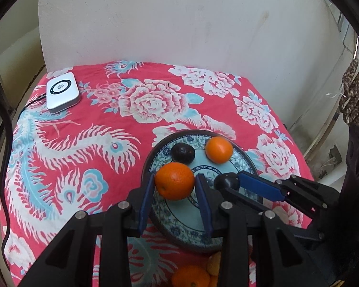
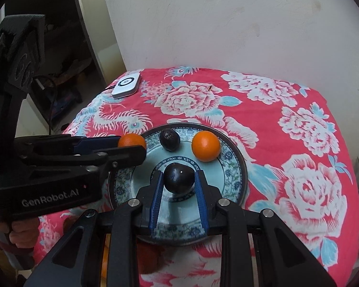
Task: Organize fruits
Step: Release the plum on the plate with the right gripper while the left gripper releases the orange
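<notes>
A blue-patterned plate (image 1: 179,222) (image 2: 229,174) sits on the red flowered cloth. My left gripper (image 1: 175,175) is shut on an orange (image 1: 174,184) over the plate's left rim. In the right wrist view that gripper (image 2: 131,146) comes in from the left with the same orange (image 2: 131,140). My right gripper (image 2: 179,173) is shut on a dark round fruit (image 2: 179,178) above the plate's middle, and the left wrist view shows it too (image 1: 229,181). A second dark fruit (image 1: 183,153) (image 2: 169,140) and a second orange (image 1: 219,149) (image 2: 205,146) lie at the plate's far side.
A white device (image 1: 62,92) (image 2: 126,85) with a black cable lies at the table's far left corner. More orange fruit (image 1: 191,276) shows under my left gripper near the front edge. A white wall stands behind the table. A person's hand (image 2: 19,234) holds the left gripper.
</notes>
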`<state>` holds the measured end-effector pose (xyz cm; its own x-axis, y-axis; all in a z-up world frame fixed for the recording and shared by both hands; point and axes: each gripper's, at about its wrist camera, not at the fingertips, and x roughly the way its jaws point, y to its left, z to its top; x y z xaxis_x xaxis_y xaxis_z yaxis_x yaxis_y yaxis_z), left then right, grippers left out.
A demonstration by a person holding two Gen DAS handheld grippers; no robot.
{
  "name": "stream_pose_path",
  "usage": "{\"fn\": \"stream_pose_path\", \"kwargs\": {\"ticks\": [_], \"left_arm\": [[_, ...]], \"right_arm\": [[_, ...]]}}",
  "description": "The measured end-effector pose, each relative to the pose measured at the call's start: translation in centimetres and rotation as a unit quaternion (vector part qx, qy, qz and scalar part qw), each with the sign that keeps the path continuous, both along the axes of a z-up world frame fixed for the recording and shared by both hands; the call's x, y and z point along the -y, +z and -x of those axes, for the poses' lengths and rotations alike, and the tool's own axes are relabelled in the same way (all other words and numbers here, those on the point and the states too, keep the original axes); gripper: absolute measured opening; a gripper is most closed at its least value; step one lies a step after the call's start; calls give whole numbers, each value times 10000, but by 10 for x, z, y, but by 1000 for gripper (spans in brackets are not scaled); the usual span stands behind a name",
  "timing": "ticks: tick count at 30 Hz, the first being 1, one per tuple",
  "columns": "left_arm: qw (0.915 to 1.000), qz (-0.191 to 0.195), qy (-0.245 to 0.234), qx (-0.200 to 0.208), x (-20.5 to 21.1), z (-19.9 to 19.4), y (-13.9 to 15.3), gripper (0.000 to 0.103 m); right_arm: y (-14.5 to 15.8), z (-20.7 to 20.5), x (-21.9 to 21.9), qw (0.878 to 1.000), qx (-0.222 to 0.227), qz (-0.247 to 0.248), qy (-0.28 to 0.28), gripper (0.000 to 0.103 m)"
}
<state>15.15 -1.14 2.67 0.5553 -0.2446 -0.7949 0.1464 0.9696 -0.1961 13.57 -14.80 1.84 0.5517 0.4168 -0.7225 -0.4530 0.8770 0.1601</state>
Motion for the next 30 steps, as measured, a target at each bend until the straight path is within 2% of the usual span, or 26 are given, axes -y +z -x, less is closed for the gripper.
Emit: {"fn": "stream_pose_path", "kwargs": {"ticks": [7,30], "left_arm": [[9999,60,-14,-128,0,-12,-9,37],[10000,57,-52,-37,0,-18,-10,39]], "right_arm": [[-5,-13,-6,9999,-42,50,79,28],[-11,-23,-12,9996,-8,76,254,30]]}}
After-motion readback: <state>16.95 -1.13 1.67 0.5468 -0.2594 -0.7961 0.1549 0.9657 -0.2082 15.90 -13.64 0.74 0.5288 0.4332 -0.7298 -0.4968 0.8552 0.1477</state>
